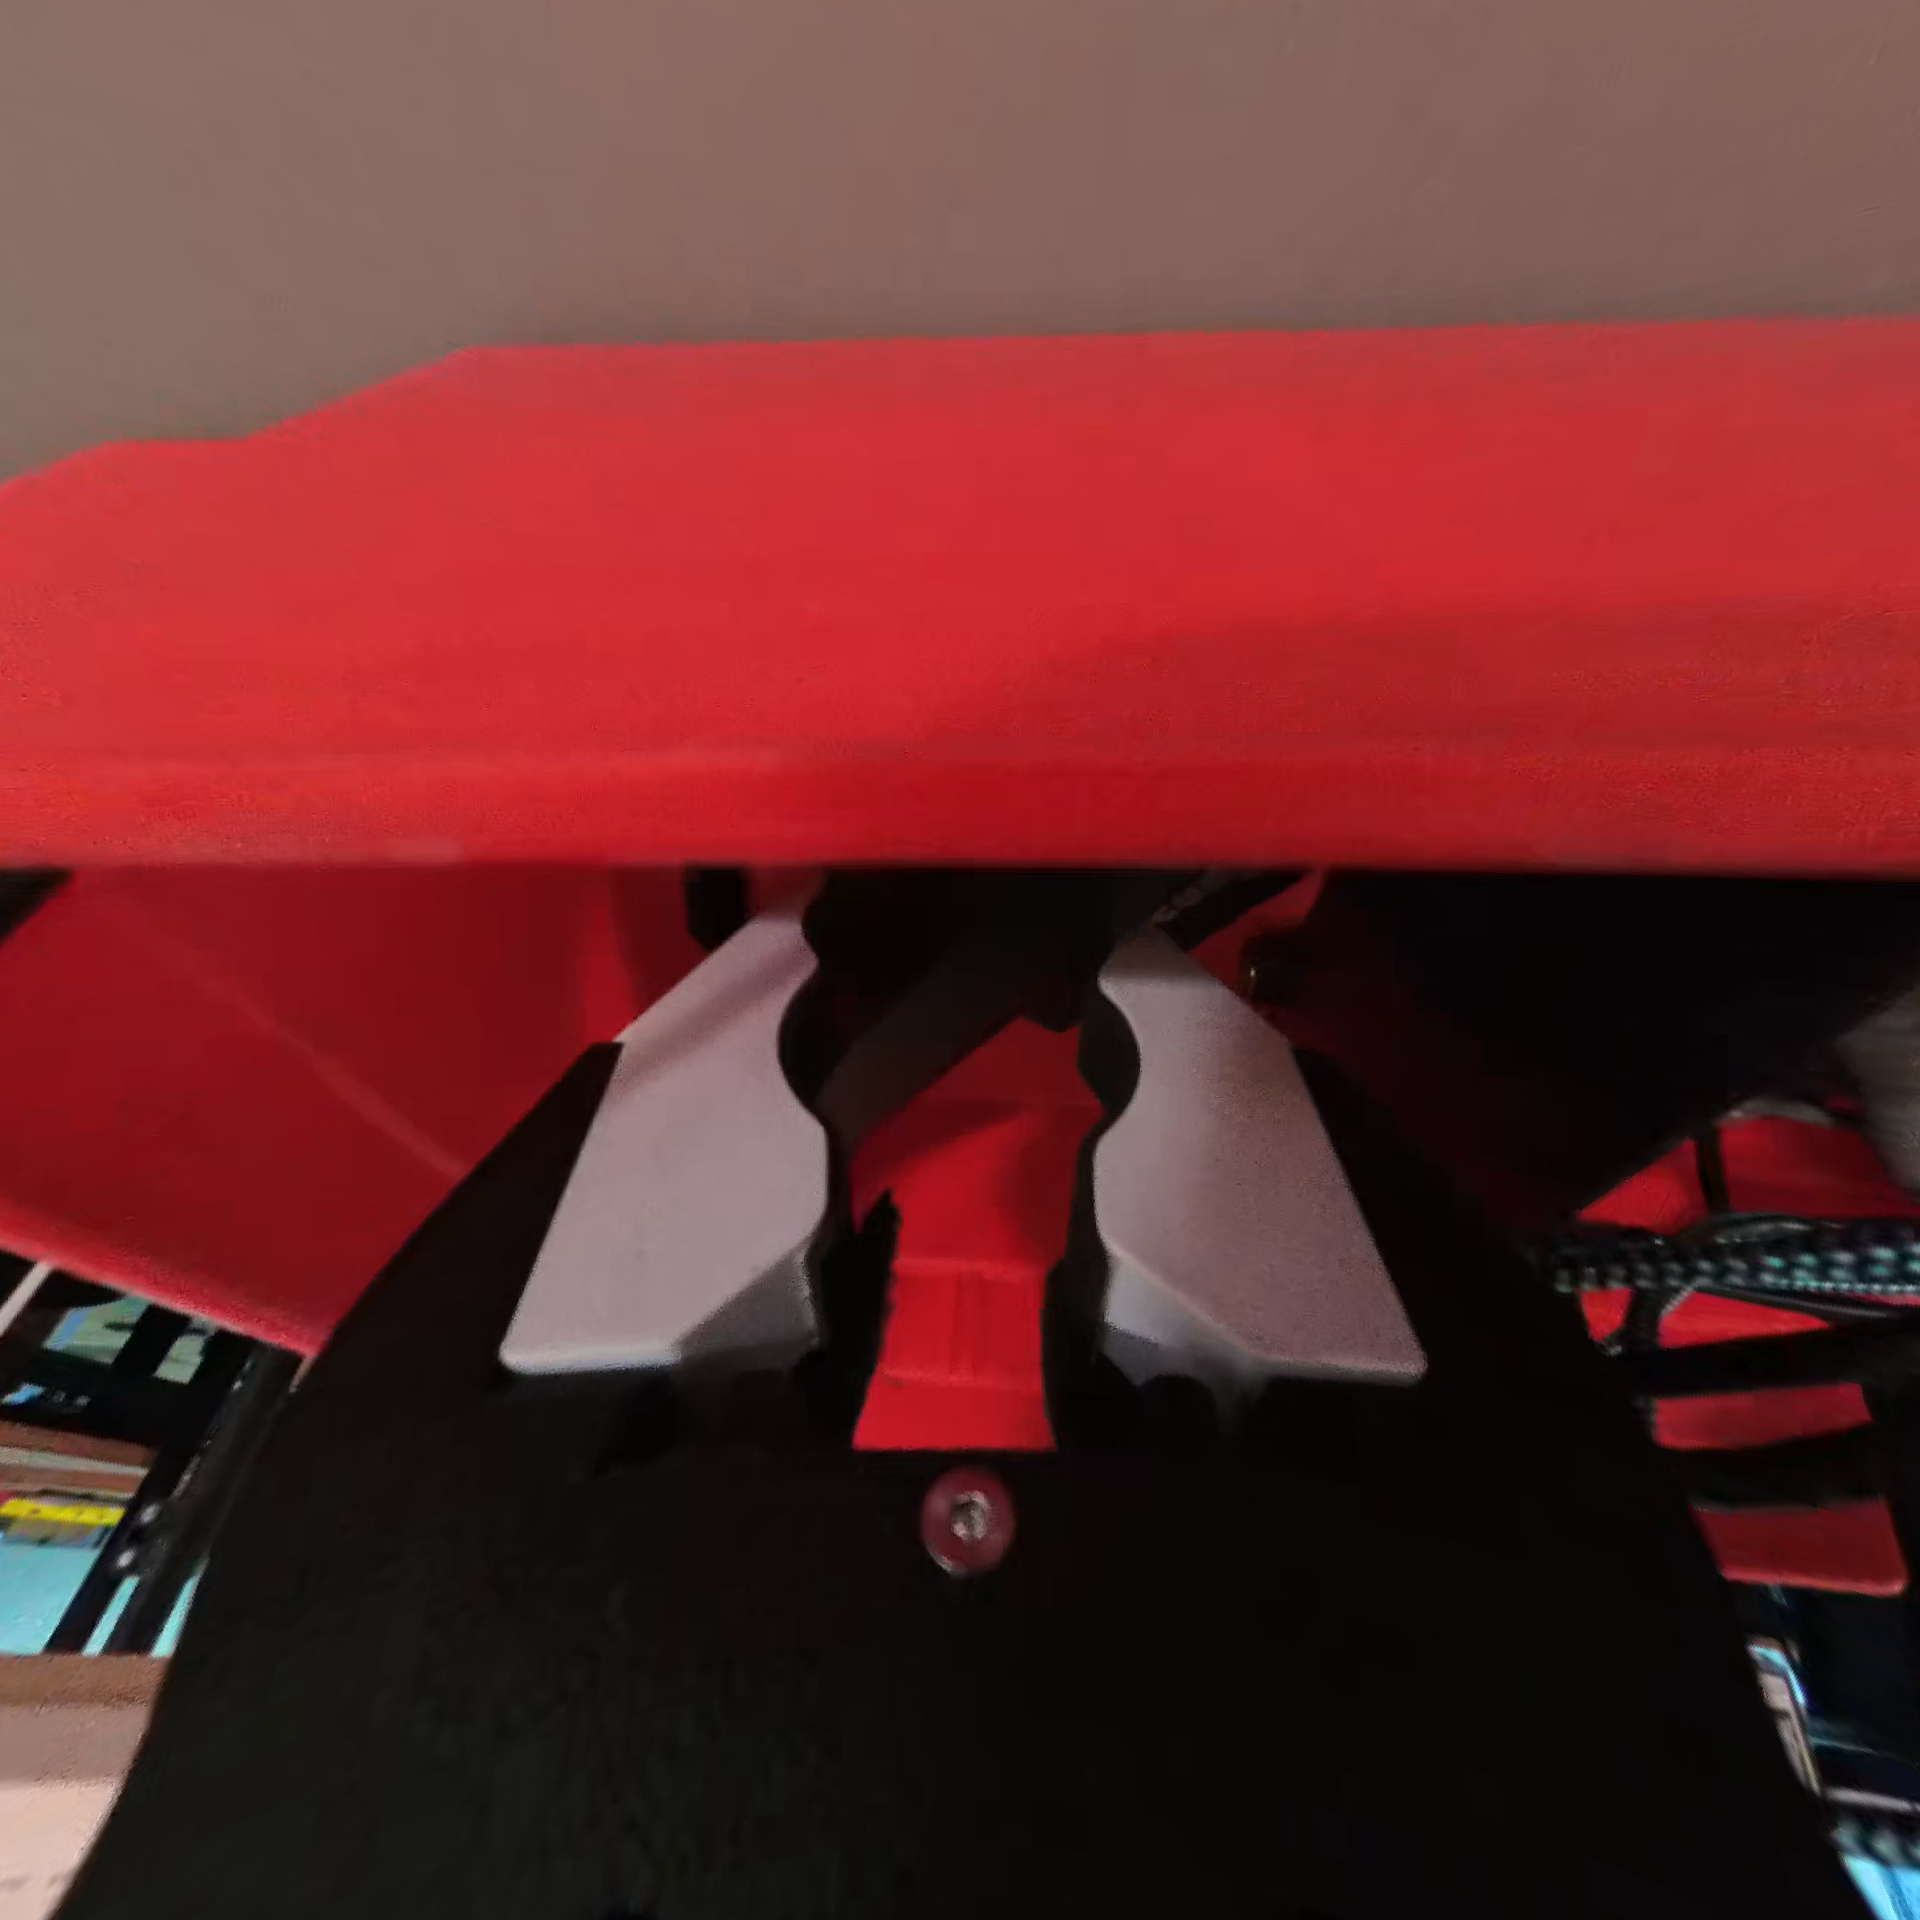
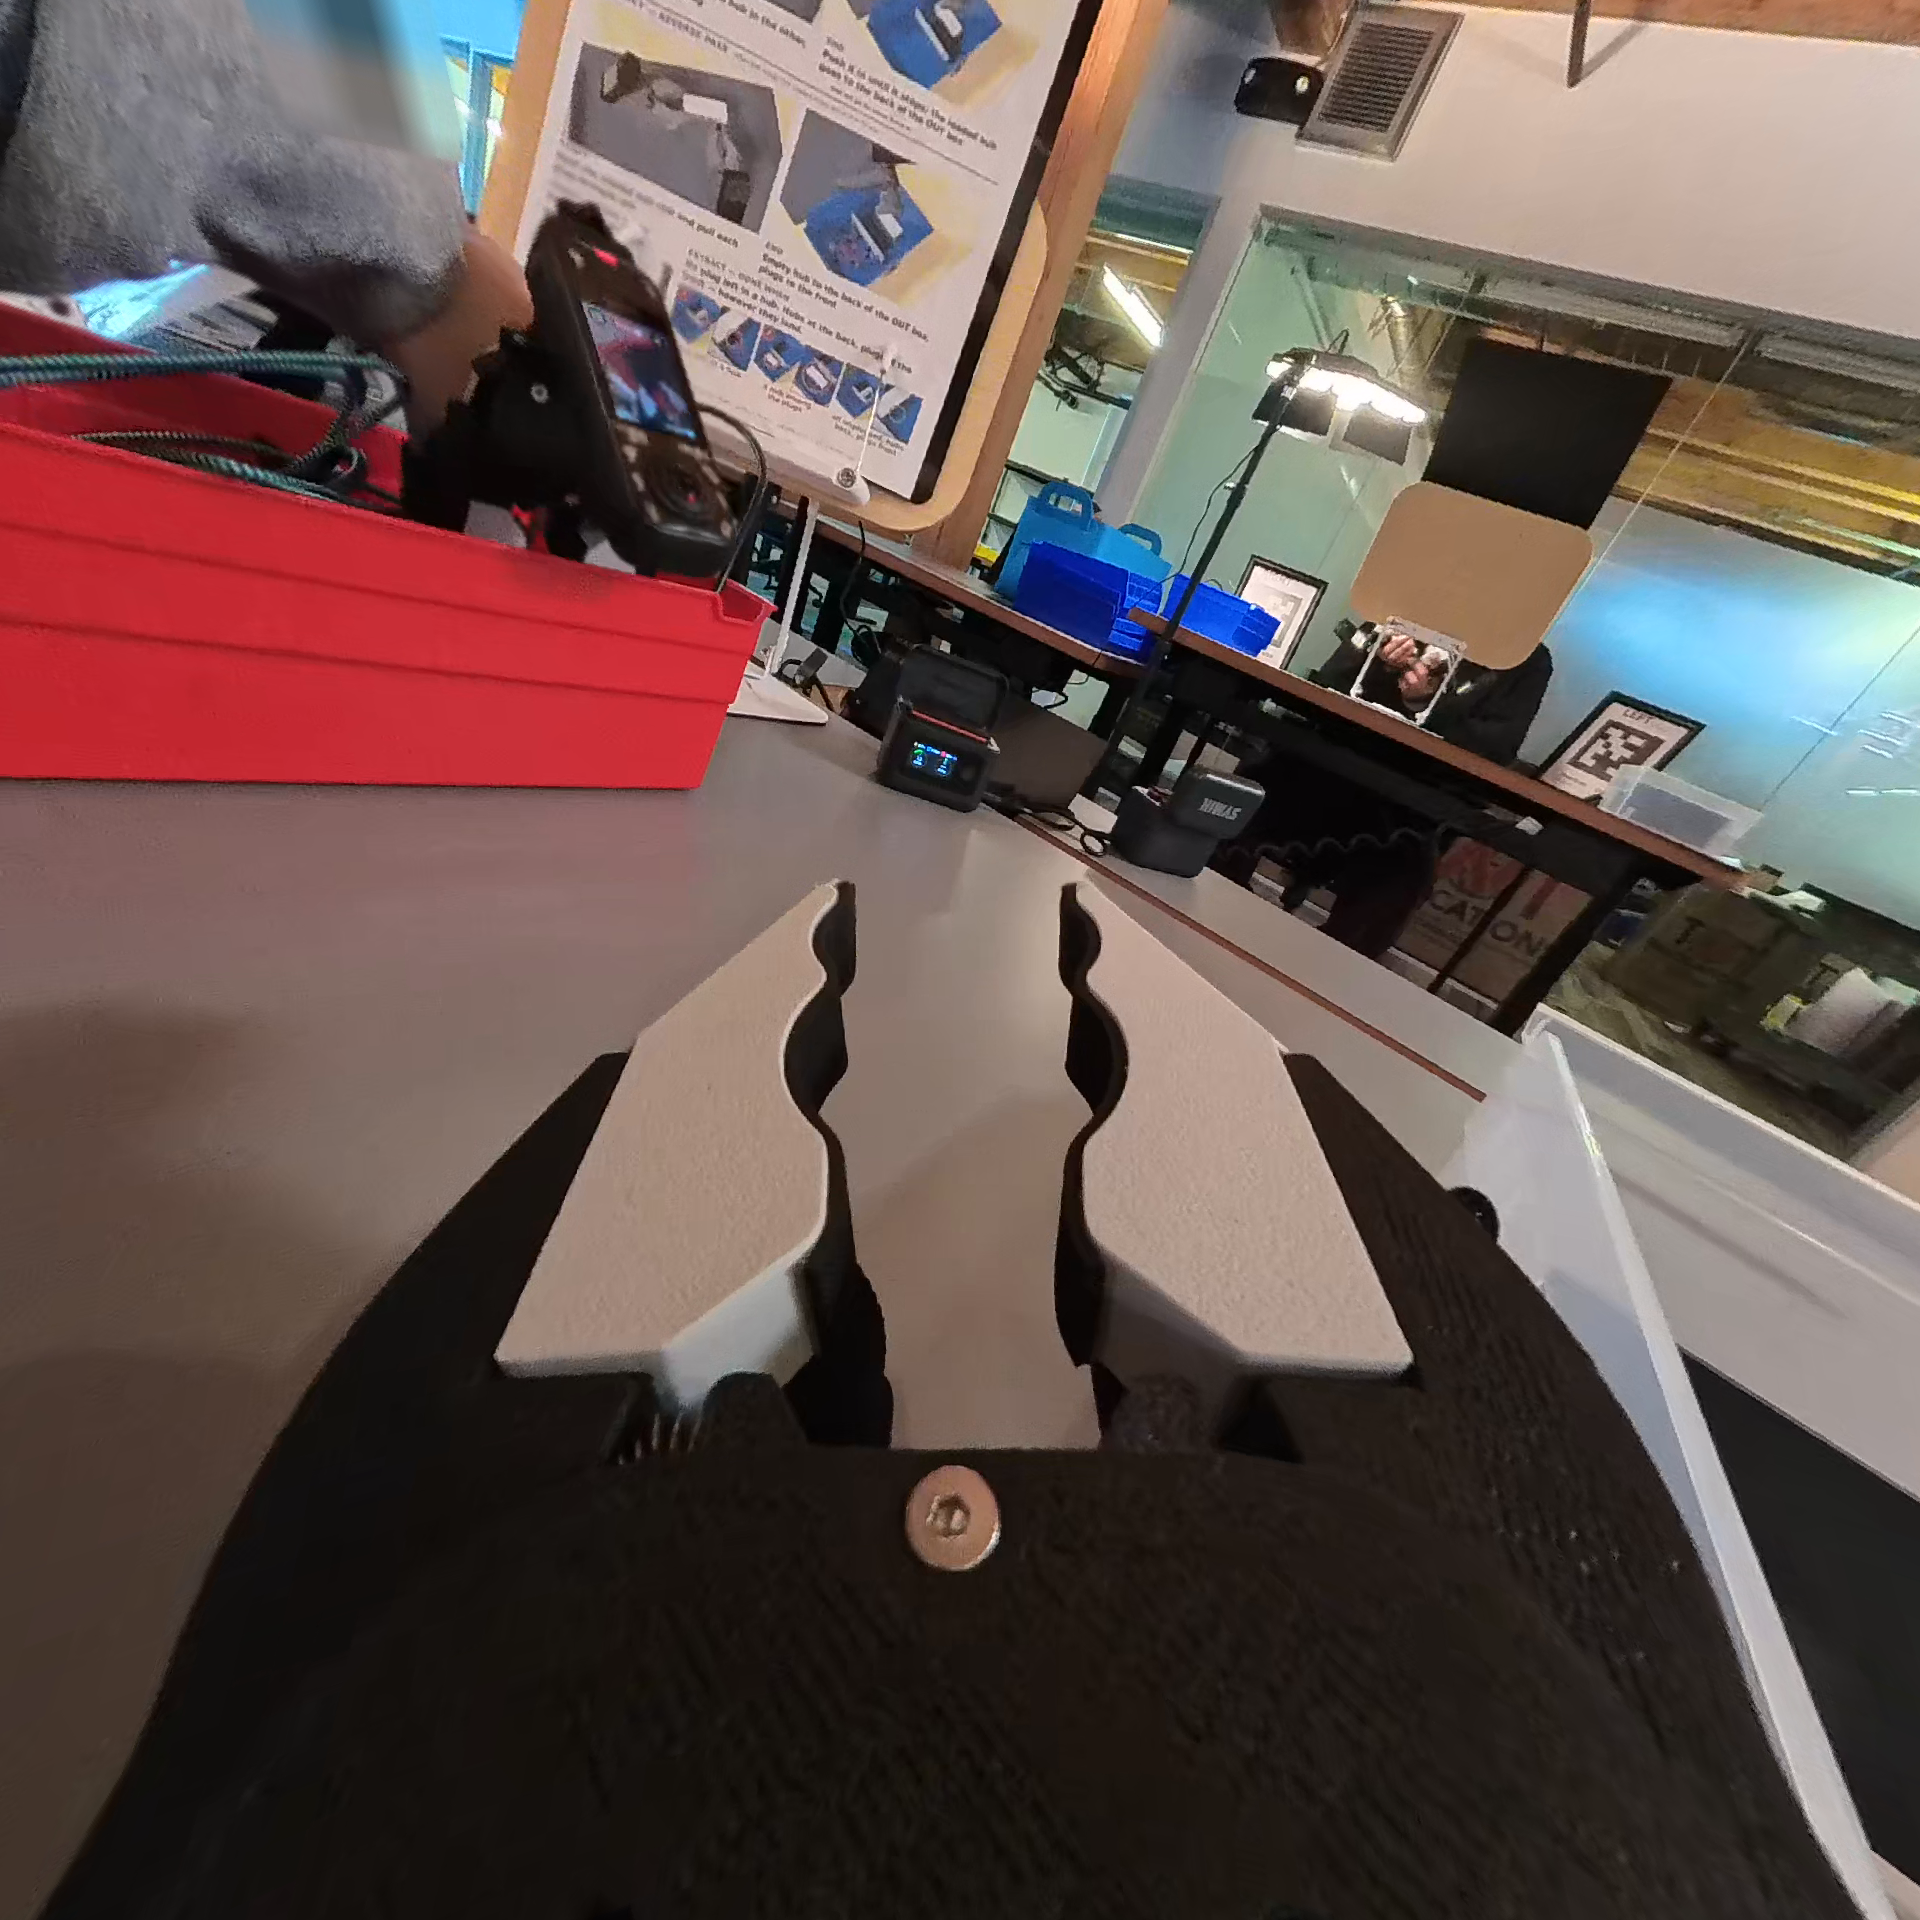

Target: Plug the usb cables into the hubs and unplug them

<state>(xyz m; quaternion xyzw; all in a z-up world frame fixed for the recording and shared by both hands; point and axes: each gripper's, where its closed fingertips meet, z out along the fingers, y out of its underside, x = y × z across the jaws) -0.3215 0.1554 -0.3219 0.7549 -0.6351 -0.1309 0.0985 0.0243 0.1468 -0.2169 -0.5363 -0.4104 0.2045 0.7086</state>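
left tool (image 1: 961,997) parted inside red bin (image 1: 935,623); right tool (image 2: 956,935) parted, empty, over table (image 2: 312,987)

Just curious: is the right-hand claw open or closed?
Open: the right gripper has bare grey table showing between its fingers.

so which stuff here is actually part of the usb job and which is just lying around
Part of the job:
- red bin
- braided cables in the bin
- left gripper, reaching into the bin
- right gripper, open over the grey table

Just lying about:
- instruction poster
- blue bins
- clear plastic tub
- small black devices
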